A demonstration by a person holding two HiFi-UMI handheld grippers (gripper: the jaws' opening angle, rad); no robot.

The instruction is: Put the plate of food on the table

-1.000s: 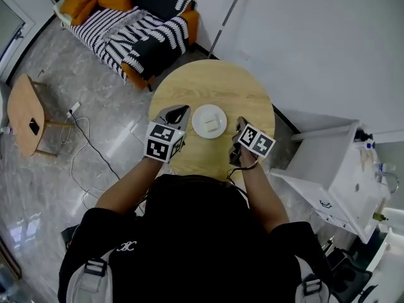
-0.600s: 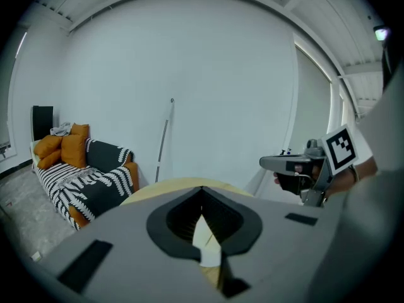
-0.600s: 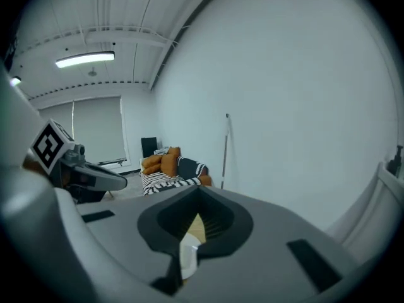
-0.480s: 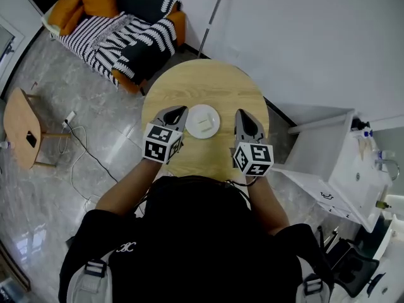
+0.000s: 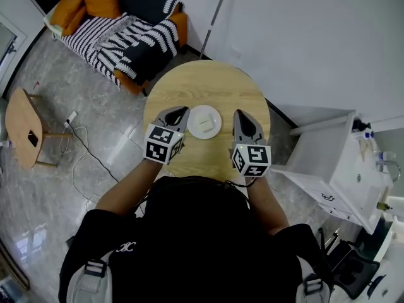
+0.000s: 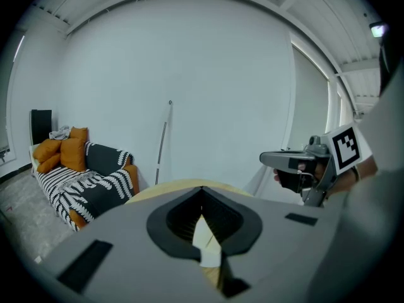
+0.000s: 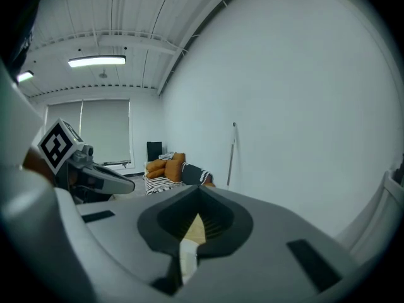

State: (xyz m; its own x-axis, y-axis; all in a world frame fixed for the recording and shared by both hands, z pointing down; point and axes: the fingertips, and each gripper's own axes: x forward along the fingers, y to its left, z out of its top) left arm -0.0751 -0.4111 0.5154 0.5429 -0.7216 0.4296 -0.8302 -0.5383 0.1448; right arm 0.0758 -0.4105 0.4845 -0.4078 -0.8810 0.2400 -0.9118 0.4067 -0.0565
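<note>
A white plate [image 5: 204,122] holding a pale square piece of food rests on the round wooden table [image 5: 208,81], near its front half. My left gripper [image 5: 180,111] lies just left of the plate, its jaws together and nothing between them. On the plate's right, a small gap away, my right gripper [image 5: 240,114] is likewise shut and holds nothing. Both point away from me over the tabletop. The left gripper view shows the right gripper [image 6: 268,160] out to the side; the right gripper view shows the left gripper [image 7: 126,185]. Neither gripper view shows the plate.
A black-and-white striped sofa [image 5: 126,36] with orange cushions stands beyond the table at the left. A small wooden side table [image 5: 22,128] and a floor cable [image 5: 82,150] are at the left. A white cabinet [image 5: 328,169] stands at the right, and a thin rod [image 5: 214,17] leans on the wall.
My right gripper has drawn back from the plate's right edge and straightened to point forward. The plate and left gripper keep their places on the table.
</note>
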